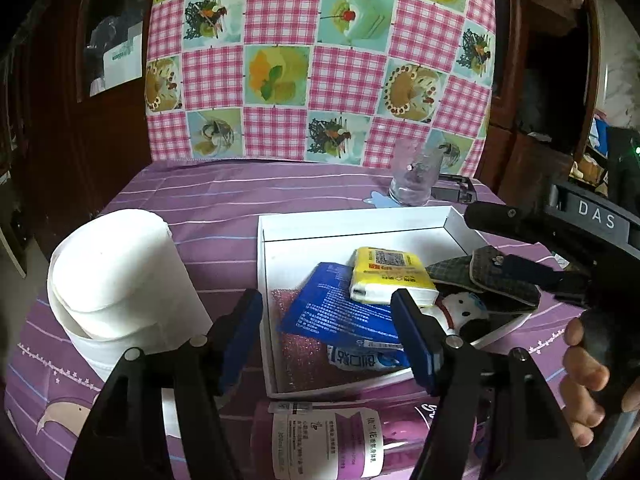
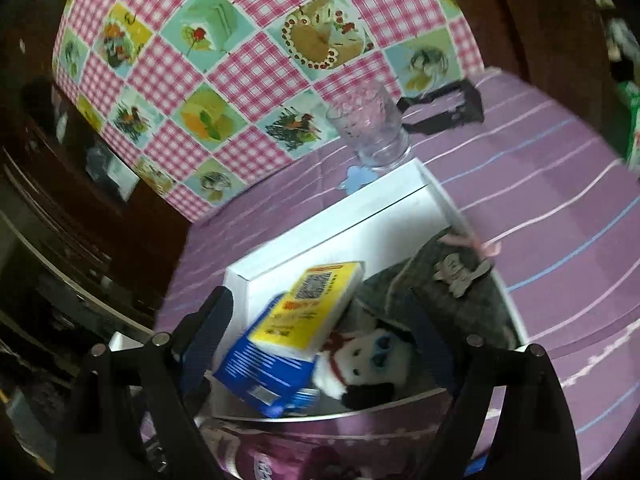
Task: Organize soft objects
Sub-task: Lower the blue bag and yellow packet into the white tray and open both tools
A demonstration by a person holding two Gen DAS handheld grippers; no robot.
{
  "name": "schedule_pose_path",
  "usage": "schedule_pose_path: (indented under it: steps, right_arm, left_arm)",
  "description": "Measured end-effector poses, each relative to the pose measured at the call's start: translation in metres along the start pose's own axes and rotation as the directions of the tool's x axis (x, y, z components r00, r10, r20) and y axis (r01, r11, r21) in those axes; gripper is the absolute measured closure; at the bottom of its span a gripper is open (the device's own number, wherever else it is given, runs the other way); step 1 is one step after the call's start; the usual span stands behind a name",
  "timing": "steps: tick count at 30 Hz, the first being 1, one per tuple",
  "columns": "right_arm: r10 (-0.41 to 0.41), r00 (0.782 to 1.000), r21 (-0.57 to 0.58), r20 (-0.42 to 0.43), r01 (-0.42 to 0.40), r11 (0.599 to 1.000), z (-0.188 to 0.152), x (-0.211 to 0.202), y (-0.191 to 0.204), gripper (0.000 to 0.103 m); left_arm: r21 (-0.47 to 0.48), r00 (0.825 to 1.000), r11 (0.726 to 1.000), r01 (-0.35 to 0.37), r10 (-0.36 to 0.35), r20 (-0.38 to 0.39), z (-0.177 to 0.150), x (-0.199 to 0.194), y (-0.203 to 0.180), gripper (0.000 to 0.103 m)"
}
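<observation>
Purple striped cloth (image 1: 208,200) covers the table, w/ a pink gingham panel (image 1: 320,60) printed w/ dessert squares upright behind; dark wood furniture either side.

White shallow cardboard box (image 1: 360,222) sits mid-table, rectangular, low walls. Inside: yellow tissue pack (image 1: 390,276), soft plastic wrap, lying on a blue flat packet (image 1: 336,304) w/ fine white print; small white plush toy (image 1: 464,308) w/ red collar and dark lower part; grey checked fabric piece (image 1: 504,280) along the box's right side; pink glitter sheet (image 1: 304,356) on the floor of the box.

Left gripper (image 1: 328,336): jaws spread, nothing between the pads, hovering over the box's near-left corner. Right gripper (image 2: 320,340): jaws wide apart above plush and tissue pack, pinching nothing.

Left view only: white paper roll (image 1: 120,280), cylindrical, loose tail, left of box; purple labelled bottle (image 1: 328,440) lying just before the box; person's hand (image 1: 592,380) on the right tool.

Right view only: small pink bow (image 2: 486,246) and pale animal applique (image 2: 460,274) on the grey fabric; frame blurred.

Both: clear glass tumbler (image 1: 414,184) beyond the box's far edge, w/ a black clamp-like object (image 2: 448,108) near it.
</observation>
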State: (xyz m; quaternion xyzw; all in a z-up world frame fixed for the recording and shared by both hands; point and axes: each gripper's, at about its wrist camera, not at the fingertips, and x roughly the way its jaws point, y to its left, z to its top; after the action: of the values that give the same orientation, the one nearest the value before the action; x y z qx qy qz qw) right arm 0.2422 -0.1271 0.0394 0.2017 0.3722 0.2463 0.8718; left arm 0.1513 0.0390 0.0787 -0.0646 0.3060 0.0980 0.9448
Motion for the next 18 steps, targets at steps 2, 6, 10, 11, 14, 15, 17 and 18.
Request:
schedule_pose_path:
  steps: [2,6,10,11,14,15,17,18]
  right_arm:
    - [-0.036,0.999,-0.037,0.014,0.036,0.999,0.001,-0.005,0.005,0.019]
    - [-0.079,0.996,-0.075,0.041,0.082,0.994,0.004,-0.013,0.009,0.020]
    - [-0.123,0.990,-0.123,0.075,0.132,0.984,0.004,-0.020,0.015,0.027]
    - [-0.137,0.988,-0.139,0.075,0.146,0.979,0.005,-0.021,0.018,0.033]
    - [-0.147,0.989,-0.175,0.029,0.150,0.973,0.005,-0.019,0.022,0.059]
    - [-0.136,0.991,-0.185,-0.004,0.133,0.974,0.005,-0.017,0.024,0.067]
    - [-0.117,0.987,-0.209,-0.111,0.092,0.974,0.003,-0.005,0.025,0.074]
    - [-0.115,0.983,-0.214,-0.142,0.083,0.973,0.000,0.001,0.026,0.077]
  left_arm:
    - [0.004,1.000,1.000,-0.005,0.005,0.005,0.000,-0.001,-0.001,0.036]
    - [0.010,1.000,1.000,-0.004,0.004,0.014,0.001,-0.003,-0.002,0.035]
    - [0.003,1.000,1.000,0.000,0.000,0.021,0.001,-0.005,-0.002,0.033]
    - [-0.004,1.000,1.000,0.003,-0.003,0.021,0.001,-0.005,-0.001,0.033]
    - [-0.036,1.000,0.999,0.014,-0.013,0.023,0.002,-0.006,0.003,0.032]
    - [-0.043,1.000,0.999,0.015,-0.014,0.023,0.002,-0.006,0.004,0.032]
    - [-0.053,1.000,0.999,0.013,-0.012,0.024,0.002,-0.006,0.006,0.032]
    - [-0.053,1.000,0.999,0.010,-0.009,0.025,0.003,-0.006,0.006,0.032]
